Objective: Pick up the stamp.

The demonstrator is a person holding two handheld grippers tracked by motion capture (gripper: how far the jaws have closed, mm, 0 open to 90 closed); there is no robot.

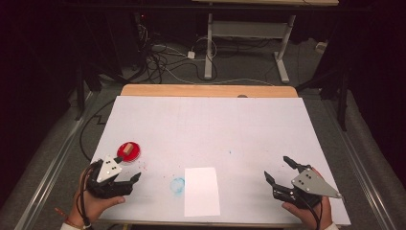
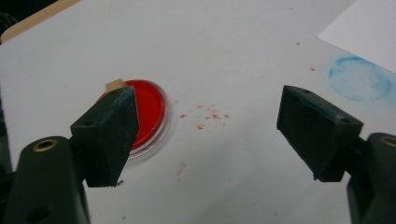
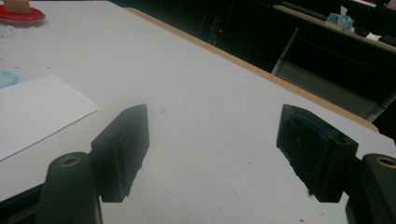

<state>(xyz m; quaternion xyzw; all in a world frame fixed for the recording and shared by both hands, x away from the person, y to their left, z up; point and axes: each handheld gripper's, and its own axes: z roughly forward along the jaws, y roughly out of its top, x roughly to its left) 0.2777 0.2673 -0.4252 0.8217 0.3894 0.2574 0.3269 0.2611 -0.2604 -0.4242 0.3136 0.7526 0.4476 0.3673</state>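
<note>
Two tools are in play, one in each of the person's hands, and both stand with jaws wide apart and nothing between them. The left tool [image 1: 128, 175] hovers at the near left corner of the bench [image 1: 249, 129], just beside one red dish [image 1: 129, 150], the sole container on the surface. In that dish sits one small tan block [image 1: 126, 149]; in the left gripper view the dish [image 2: 152, 112] lies partly behind the left jaw, with the block [image 2: 114, 85] peeking out at its far edge. The right tool [image 1: 279, 168] is held at the near right, well apart from the dish. One white paper sheet [image 1: 201, 190] lies flat near the front edge between the two tools, and one faint blue ring stain [image 1: 177, 185] touches its left side. Scattered red specks [image 2: 211, 115] mark the bench near the dish.
</note>
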